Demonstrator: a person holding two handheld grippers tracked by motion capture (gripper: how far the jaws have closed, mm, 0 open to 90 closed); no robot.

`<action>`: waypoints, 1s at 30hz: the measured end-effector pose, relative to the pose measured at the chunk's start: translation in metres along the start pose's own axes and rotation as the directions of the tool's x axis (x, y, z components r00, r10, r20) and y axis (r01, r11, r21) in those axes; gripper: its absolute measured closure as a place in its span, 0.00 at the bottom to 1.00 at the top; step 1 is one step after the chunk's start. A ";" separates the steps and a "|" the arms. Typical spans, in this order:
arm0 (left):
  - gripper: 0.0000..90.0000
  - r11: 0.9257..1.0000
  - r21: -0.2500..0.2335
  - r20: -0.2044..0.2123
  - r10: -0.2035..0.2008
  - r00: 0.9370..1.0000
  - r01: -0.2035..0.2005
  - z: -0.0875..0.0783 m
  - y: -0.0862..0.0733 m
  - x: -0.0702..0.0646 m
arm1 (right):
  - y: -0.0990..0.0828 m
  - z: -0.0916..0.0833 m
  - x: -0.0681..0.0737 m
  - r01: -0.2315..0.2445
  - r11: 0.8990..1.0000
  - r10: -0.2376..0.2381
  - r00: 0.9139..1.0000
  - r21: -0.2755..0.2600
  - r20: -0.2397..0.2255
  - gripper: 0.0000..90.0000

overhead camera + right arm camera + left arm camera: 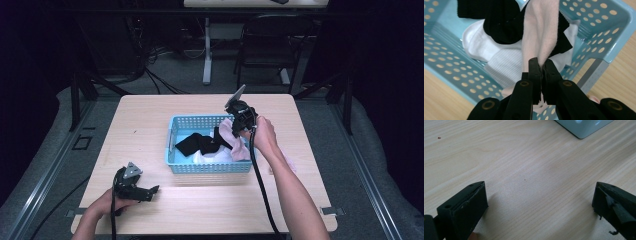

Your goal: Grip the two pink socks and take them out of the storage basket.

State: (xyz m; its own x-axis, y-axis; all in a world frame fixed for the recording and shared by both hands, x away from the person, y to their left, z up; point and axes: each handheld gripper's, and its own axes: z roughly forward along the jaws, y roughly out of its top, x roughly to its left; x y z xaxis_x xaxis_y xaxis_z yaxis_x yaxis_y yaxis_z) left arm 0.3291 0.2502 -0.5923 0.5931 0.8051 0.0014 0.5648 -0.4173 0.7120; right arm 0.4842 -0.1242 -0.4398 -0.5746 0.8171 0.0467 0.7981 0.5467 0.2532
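Right fingers (541,65) pinched on pink sock (539,32) above basket (584,15); left fingers (464,207) wide apart.

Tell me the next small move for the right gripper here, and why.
Probably a short lift up and toward the basket's right rim. The right gripper is shut on the pink sock, which hangs over the blue basket and lies across the black sock. The left gripper rests open on the table.

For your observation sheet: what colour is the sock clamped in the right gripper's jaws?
Pale pink sock; the right gripper view shows it best.
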 end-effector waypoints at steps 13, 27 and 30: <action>0.00 1.000 0.000 0.000 0.000 1.000 0.000 0.000 0.000 0.000 | 0.002 -0.045 0.000 0.006 0.999 -0.007 1.000 -0.044 -0.020 0.96; 0.00 1.000 0.000 0.000 -0.003 1.000 0.003 0.000 0.000 0.000 | -0.004 -0.089 -0.008 -0.001 0.995 0.000 1.000 -0.096 -0.014 0.96; 0.00 1.000 -0.001 0.000 -0.004 1.000 0.004 0.000 0.000 0.000 | -0.008 -0.097 -0.014 -0.011 0.995 0.010 1.000 -0.103 -0.012 0.96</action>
State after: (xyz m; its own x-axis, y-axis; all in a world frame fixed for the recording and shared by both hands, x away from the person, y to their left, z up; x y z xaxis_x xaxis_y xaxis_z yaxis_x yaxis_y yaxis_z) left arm 0.3291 0.2499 -0.5924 0.5913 0.8065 -0.0013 0.5663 -0.4140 0.7126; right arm 0.4676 -0.1577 -0.3485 -0.5686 0.8204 0.0607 0.7815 0.5157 0.3512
